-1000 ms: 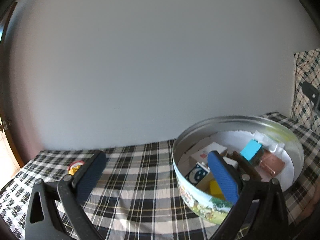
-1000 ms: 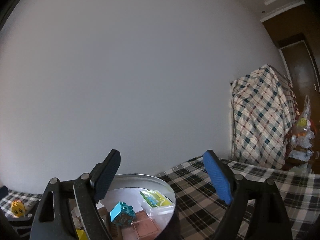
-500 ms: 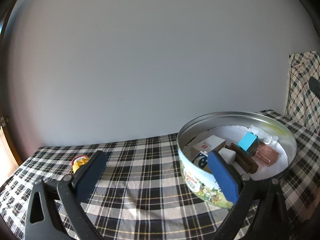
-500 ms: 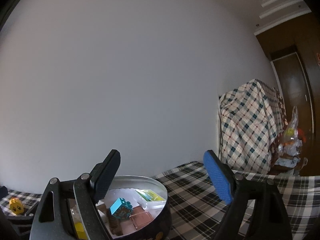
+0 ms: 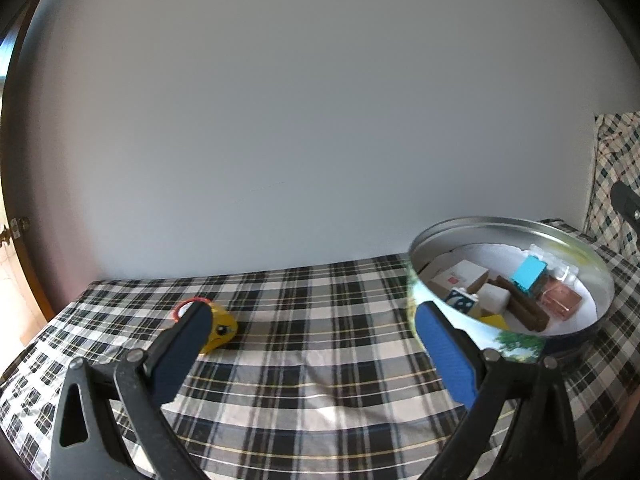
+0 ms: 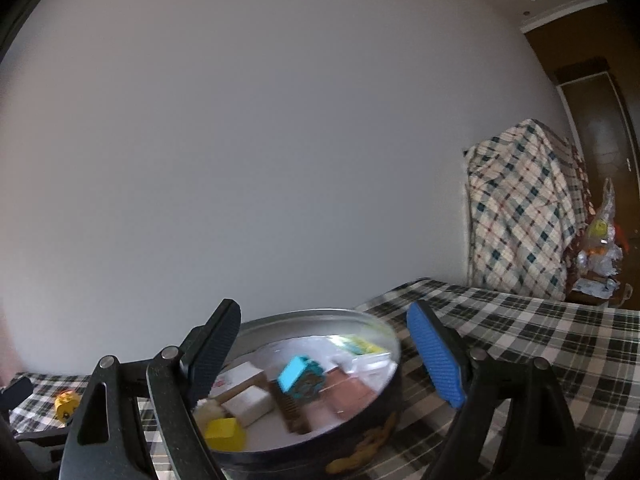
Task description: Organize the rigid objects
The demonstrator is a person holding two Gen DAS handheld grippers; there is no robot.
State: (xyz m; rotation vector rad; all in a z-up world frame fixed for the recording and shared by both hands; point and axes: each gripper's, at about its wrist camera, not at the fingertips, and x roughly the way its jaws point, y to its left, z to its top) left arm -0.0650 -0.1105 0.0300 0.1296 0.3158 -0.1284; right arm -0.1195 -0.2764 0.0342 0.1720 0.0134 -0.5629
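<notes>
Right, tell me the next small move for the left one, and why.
Probably ease the left hand-held gripper forward and left toward the yellow toy. It lies alone on the plaid cloth, outside the round tin where the other items already sit, and the gripper is open and empty, its left finger overlapping the toy.

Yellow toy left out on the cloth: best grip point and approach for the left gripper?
Judging from its pose, grip the yellow toy across its rounded body, not the thin red ring on top. It lies alone on the plaid cloth, just beyond the left gripper, which is open. Come straight forward and slightly down; its far side is hidden.
</notes>
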